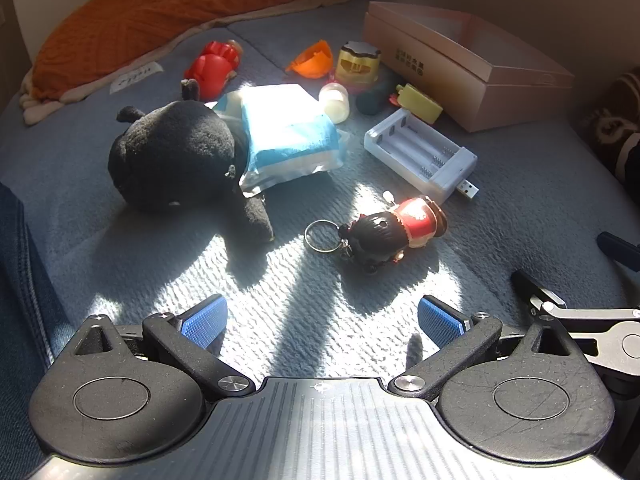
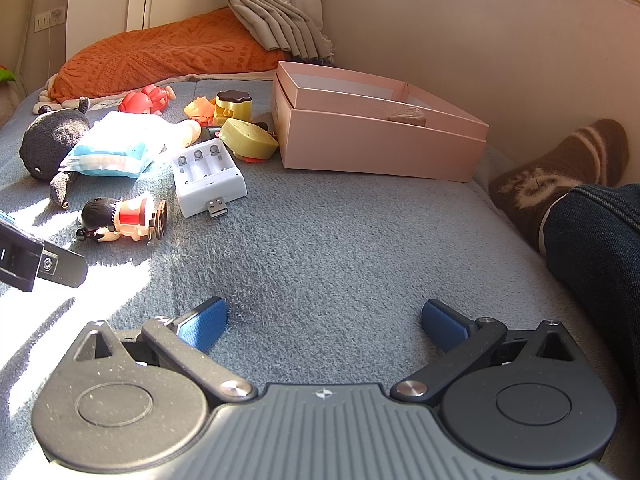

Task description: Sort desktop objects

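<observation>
Dark printed characters are showing on the pink box (image 1: 460, 60) at upper right, too small to read. The left gripper (image 1: 322, 320) and right gripper (image 2: 322, 322) are hovering with fingers (image 1: 204, 322) spread apart, gripping nothing.

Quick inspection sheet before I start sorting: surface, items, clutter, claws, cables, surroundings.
Surface: grey-blue blanket, partly sunlit.
Job's things: black plush toy, tissue pack, battery charger, doll keychain, red figure, yellow toys; open pink box.
Clutter: orange piece, white capsule.
Claws: left claw open, empty; right claw open, empty.
Cables: nothing seen.
Surroundings: orange pillow, curtain, person's sock.
</observation>
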A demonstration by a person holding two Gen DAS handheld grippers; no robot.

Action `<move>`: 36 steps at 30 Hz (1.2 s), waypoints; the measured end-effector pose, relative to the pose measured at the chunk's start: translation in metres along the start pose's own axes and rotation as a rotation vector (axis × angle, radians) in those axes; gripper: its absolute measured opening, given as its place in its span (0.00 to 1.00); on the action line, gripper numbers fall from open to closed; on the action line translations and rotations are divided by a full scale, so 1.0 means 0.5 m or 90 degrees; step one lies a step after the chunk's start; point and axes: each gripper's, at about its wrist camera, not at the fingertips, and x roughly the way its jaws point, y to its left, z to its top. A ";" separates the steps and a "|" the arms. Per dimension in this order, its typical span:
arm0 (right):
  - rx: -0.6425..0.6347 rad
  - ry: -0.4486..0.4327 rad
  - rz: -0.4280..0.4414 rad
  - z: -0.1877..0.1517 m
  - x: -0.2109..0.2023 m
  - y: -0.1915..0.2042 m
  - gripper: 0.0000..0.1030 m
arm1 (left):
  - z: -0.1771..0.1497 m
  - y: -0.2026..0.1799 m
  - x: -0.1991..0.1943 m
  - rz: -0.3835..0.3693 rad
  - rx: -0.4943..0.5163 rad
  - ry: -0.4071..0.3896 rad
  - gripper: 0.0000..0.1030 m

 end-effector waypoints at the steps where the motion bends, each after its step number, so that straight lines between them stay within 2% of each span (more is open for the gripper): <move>1: 0.000 0.000 0.000 0.000 0.000 0.000 1.00 | 0.000 0.000 0.000 0.000 0.000 0.000 1.00; 36: 0.010 0.002 0.009 0.001 0.004 -0.005 1.00 | -0.001 -0.001 0.003 -0.003 -0.002 0.003 1.00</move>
